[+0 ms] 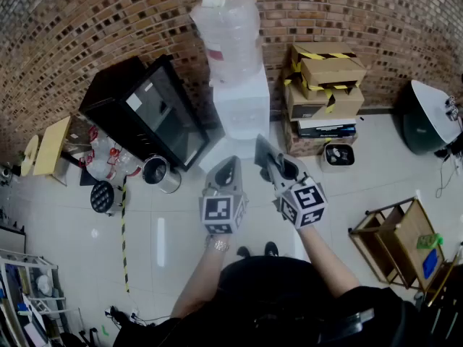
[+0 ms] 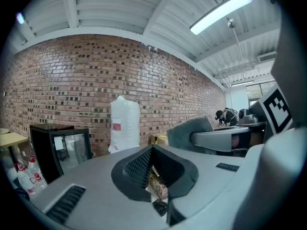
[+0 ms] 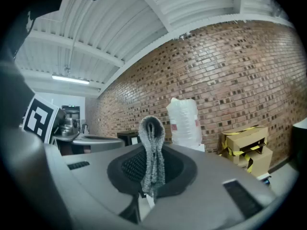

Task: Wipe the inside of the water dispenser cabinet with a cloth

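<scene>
White tiled floor under my feet.
On it, by the brick wall: the water dispenser, a black glass-door cabinet to its left, stacked cardboard boxes to its right; nearer me, a metal pot and a wooden cart.

We see a grey cloth, a white water dispenser, a clear bottle with what looks like a red label, tan boxes taped yellow-and-black, a red-brown brick wall, and black-and-white markers on the grey left gripper and right gripper.
</scene>
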Tool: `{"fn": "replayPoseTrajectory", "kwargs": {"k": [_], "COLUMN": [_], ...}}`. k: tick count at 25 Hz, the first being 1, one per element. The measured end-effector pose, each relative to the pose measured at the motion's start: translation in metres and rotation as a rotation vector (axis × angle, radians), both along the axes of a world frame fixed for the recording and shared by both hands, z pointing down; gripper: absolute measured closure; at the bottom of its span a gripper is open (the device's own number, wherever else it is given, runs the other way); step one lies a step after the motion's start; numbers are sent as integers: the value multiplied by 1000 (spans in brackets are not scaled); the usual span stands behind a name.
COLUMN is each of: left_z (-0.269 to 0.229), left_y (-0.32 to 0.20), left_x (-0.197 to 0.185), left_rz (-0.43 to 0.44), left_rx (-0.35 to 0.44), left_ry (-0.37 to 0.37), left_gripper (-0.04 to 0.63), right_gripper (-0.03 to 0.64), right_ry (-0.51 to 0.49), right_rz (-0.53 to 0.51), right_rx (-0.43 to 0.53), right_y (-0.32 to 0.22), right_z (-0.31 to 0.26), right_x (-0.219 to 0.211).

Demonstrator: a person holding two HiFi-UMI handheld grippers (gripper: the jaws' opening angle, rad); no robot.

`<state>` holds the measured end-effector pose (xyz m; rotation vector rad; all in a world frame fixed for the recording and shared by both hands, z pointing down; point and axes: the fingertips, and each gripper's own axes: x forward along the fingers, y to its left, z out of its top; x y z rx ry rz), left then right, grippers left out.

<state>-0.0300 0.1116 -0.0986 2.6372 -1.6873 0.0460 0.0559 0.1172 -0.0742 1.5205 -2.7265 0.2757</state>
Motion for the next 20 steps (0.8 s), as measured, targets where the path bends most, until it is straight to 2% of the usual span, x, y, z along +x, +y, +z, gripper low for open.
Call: {"fn": "replayPoseTrajectory", "kwargs": {"k": [5, 11, 20], "left_z": [3, 12, 22], "left_y": [-1, -23, -115], "left_x": [6, -11, -41], "left_rz": [-17, -54, -10], "left_rx": [-20, -39, -40], "left_ry": [-8, -25, -11], "left_gripper": [594, 594, 592], "right_gripper": [592, 592, 592], "right_ry": [6, 22, 60], "right_rz": [-45, -82, -40], "right_rx": [-15, -67, -68], "right_y": [-3, -24, -114], "right_z": [4, 19, 26], "right_x": [0, -10, -36]}}
